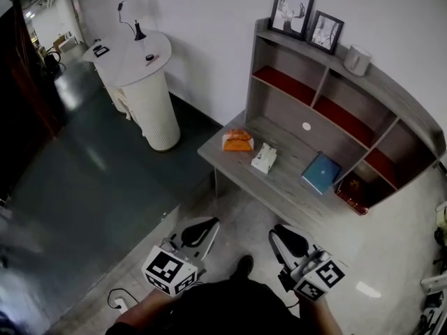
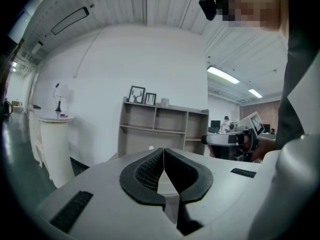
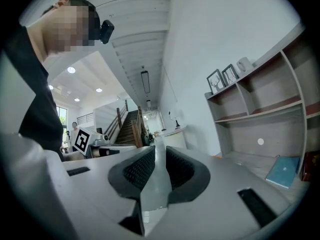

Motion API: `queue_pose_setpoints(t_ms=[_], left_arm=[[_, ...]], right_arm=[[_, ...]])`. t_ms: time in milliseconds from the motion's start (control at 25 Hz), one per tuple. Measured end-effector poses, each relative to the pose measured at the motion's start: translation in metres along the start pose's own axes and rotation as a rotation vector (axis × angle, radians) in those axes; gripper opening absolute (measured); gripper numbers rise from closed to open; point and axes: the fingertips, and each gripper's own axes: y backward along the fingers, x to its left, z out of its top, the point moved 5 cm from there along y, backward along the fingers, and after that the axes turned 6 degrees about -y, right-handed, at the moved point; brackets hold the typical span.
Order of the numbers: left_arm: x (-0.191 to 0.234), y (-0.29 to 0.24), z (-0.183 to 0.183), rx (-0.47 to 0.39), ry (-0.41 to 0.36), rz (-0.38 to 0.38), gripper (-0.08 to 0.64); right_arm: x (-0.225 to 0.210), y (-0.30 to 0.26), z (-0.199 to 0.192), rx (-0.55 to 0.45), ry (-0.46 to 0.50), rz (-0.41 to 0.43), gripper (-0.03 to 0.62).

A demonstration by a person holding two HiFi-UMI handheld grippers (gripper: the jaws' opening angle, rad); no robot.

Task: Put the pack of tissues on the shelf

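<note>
A white pack of tissues [image 1: 264,158] lies on the grey desk [image 1: 293,187], near its front edge, with an orange packet [image 1: 237,140] just left of it. Behind them rises the grey shelf unit [image 1: 328,96] with red-backed compartments. Both grippers hang low in front of the desk, well short of the pack. My left gripper [image 1: 204,227] is shut and holds nothing; its pads [image 2: 150,171] meet at the tip [image 2: 163,151]. My right gripper [image 1: 283,233] is also shut and holds nothing, its jaws [image 3: 159,149] pointing past the left end of the shelf [image 3: 260,104].
A blue book [image 1: 321,172] and a red box [image 1: 353,189] lie on the desk's right part. Two framed pictures [image 1: 306,21] and a white cup [image 1: 357,60] stand on top of the shelf. A round white pedestal table [image 1: 143,82] with a lamp stands to the left.
</note>
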Motion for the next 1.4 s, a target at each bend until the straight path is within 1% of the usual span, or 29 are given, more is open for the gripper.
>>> queue_pose_setpoints(t_ms=[280,400,520,600,680,840,960,1080,1280,1400], left_arm=[[0.013,-0.069,0.023,-0.002,-0.001,0.021,0.017],[0.022,-0.091,0.024,-0.005,0.008,0.032,0.017],[0.032,-0.111,0.024,-0.001,0.006,0.026,0.017],[0.042,-0.123,0.025,-0.004,0.005,0.020,0.017],[0.054,-0.135,0.025,-0.014,0.007,0.015,0.017],[0.092,-0.166,0.025,-0.015,-0.002,-0.003,0.017],[0.129,-0.193,0.024,-0.025,0.002,-0.026,0.017],[0.169,-0.222,0.030,-0.046,-0.004,-0.054,0.017],[0.232,-0.265,0.037,-0.038,-0.019,-0.157,0.017],[0.265,-0.282,0.038,-0.042,-0.033,-0.199,0.017]], right_arm=[[-0.069,-0.005,0.028,-0.017,-0.016,0.009,0.023],[-0.094,-0.006,0.028,0.016,-0.014,-0.008,0.026],[-0.113,-0.013,0.029,0.032,-0.026,-0.025,0.032],[-0.124,-0.020,0.030,0.032,-0.035,-0.033,0.037],[-0.134,-0.032,0.035,0.009,-0.057,-0.032,0.043],[-0.155,-0.066,0.043,-0.005,-0.080,-0.042,0.055],[-0.176,-0.093,0.046,0.007,-0.077,-0.086,0.060],[-0.197,-0.128,0.050,0.022,-0.086,-0.130,0.067],[-0.221,-0.195,0.061,0.035,-0.085,-0.185,0.083],[-0.235,-0.224,0.060,0.049,-0.070,-0.242,0.090]])
